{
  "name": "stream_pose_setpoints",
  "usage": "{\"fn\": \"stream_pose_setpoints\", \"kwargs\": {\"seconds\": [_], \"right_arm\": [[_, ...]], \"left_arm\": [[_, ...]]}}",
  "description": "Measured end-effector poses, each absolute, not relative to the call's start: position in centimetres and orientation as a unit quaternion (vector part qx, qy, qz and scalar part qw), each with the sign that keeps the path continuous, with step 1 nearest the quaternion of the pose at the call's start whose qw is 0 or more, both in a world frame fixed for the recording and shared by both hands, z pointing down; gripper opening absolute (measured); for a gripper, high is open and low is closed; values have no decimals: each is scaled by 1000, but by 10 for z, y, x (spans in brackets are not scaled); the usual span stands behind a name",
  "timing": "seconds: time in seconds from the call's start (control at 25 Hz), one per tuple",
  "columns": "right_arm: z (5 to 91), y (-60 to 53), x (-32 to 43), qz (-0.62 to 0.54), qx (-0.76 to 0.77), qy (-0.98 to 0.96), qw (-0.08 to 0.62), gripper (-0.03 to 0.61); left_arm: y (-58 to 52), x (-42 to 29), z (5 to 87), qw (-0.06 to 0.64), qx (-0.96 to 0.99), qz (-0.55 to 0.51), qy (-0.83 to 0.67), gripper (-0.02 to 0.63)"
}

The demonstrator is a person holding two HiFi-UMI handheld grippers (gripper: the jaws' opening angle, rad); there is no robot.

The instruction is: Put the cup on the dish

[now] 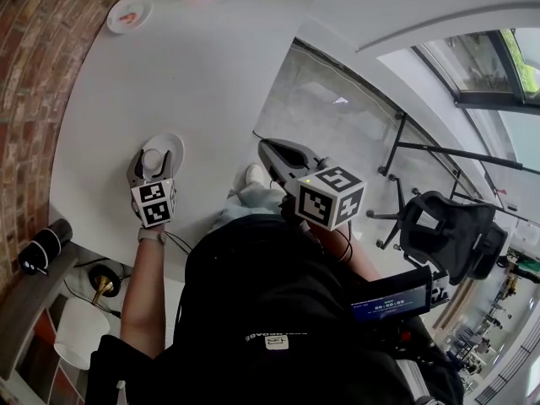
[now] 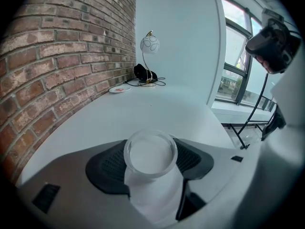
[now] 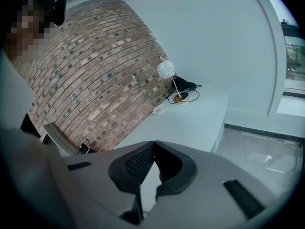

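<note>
Left tongs (image 2: 151, 149) are closed on the cup (image 1: 154, 159), one dark ribbed pad on each side of its pale, translucent wall, with the open mouth upward between them. In the head view the cup sits over the near left part of the round white dish (image 1: 174, 143). Whether its base rests on the dish cannot be made out. The dish lies near the near edge of the white table (image 1: 194, 83), close to the person's left forearm (image 1: 145, 285).

Right tongs (image 3: 152, 144) are clenched on nothing, their tips meeting with only a narrow slit behind them. They hang to the right of the dish, well apart from it, near the table's right edge and above the person's lap.

Right of the table a black chair (image 1: 447, 230) stands on the grey floor beside a dark metal frame.

Along the left side runs a brick wall (image 1: 42, 49). At the far end of the table a small plate (image 1: 129, 13) with something pink on it lies close to the wall. Just right of it stands a lamp (image 2: 149, 44) with a round white shade on a brass stem, a black cable looped around its base.
</note>
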State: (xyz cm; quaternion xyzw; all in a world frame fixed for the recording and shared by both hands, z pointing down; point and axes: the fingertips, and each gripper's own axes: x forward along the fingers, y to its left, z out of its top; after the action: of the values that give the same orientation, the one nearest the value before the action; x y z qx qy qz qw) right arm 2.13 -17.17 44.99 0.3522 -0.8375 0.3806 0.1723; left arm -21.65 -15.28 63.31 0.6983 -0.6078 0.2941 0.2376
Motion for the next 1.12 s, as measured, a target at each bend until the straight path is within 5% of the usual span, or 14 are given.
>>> {"fn": "stream_pose_setpoints", "kwargs": {"seconds": [0.92,1.12], "right_arm": [[445,-163,31,378,358,-840,153,3],[442,-160,32,374,359,-841,152,3]], "left_arm": [[-147,-211,628,288,693,266,-605,279],[-145,-209,630,288,690,273,-605,320]]}}
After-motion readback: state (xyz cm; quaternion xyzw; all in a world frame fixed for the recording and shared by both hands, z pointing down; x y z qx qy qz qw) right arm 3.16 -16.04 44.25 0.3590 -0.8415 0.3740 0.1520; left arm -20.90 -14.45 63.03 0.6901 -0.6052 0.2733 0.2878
